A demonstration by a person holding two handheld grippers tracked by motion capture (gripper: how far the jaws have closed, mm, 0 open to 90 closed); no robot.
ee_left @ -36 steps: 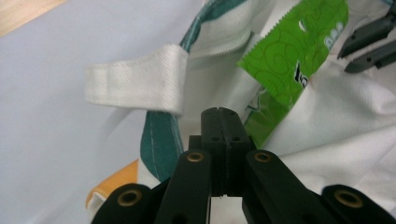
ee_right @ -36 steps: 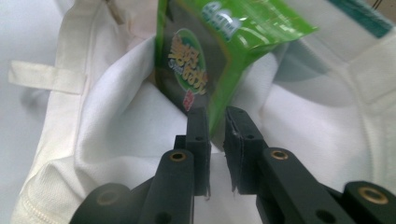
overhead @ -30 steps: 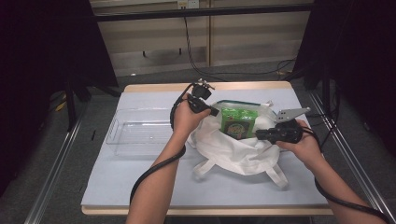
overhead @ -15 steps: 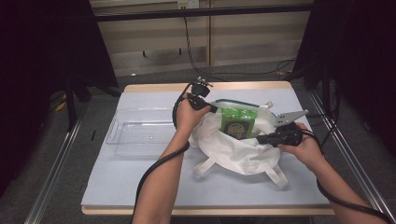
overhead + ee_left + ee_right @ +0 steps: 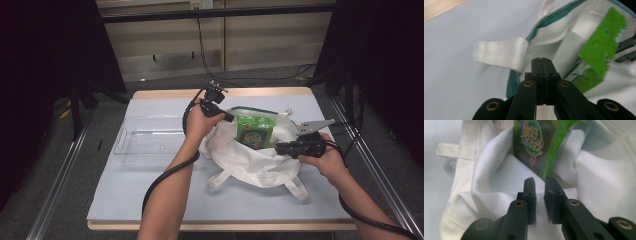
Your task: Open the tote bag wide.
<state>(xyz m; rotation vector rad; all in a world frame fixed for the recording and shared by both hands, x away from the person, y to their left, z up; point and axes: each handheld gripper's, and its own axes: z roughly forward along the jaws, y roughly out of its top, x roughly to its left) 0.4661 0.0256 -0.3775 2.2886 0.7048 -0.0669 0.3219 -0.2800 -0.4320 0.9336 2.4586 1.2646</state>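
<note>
The right hand-held gripper (image 5: 539, 182) has just been easing its jaws apart, and there is daylight between the pads now: the green snack packet (image 5: 254, 131) stands just ahead of the tips, released, nothing pinched between them. That packet sits upright in the mouth of the white tote bag (image 5: 250, 160), which lies slumped toward the right half of the bench (image 5: 150, 200), nearer the far edge than a second ago, when the packet leaned lower in the bag. Over on the other side, the left hand-held gripper (image 5: 540, 62) is clenched tight at the bag's green-trimmed rim (image 5: 554, 18), apparently pinching the cloth, holding the mouth up and open. The clear plastic tray (image 5: 150, 142) waits at the left edge. My read: the drop-off is made and the packet is delivered.
</note>
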